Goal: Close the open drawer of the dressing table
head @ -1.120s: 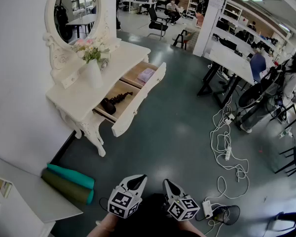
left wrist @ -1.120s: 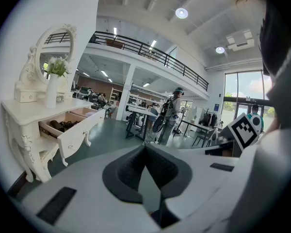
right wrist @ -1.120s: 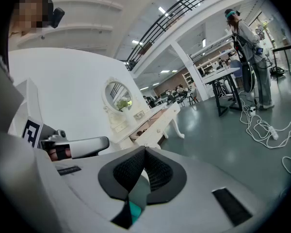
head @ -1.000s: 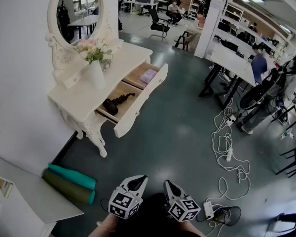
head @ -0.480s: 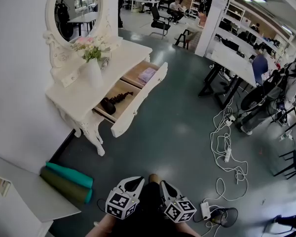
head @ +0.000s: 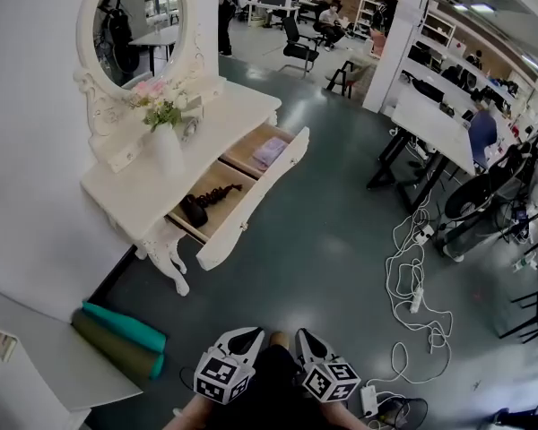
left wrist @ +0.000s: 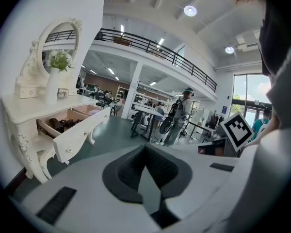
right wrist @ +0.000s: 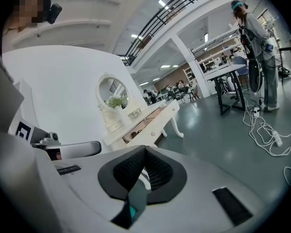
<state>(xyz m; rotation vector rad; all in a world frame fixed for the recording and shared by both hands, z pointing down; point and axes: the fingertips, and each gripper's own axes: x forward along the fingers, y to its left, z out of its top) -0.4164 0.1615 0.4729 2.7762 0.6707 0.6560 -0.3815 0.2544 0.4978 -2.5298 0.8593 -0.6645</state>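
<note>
The white dressing table [head: 134, 191] stands against the wall at upper left, with an oval mirror [head: 130, 21] and a vase of flowers [head: 166, 146] on it. Its long drawer [head: 251, 200] is pulled out, and inside lie a dark object [head: 197, 209] and a pinkish item [head: 271, 150]. The drawer also shows in the left gripper view [left wrist: 80, 132] and the right gripper view [right wrist: 153, 125]. My left gripper [head: 249, 334] and right gripper [head: 303, 336] hang side by side close to my body at the bottom, far from the table. Both are shut and hold nothing.
Teal and green rolled mats [head: 117, 334] lie on the floor by the table's legs, next to a white cabinet [head: 36, 365]. Cables and power strips [head: 412, 276] trail across the floor at right, beside desks [head: 439, 124]. A person [left wrist: 182, 113] stands further off.
The view has shifted slightly and the table now sits a little lower in the frame. Both grippers stay low by my body, still shut. The drawer is as open as before.
</note>
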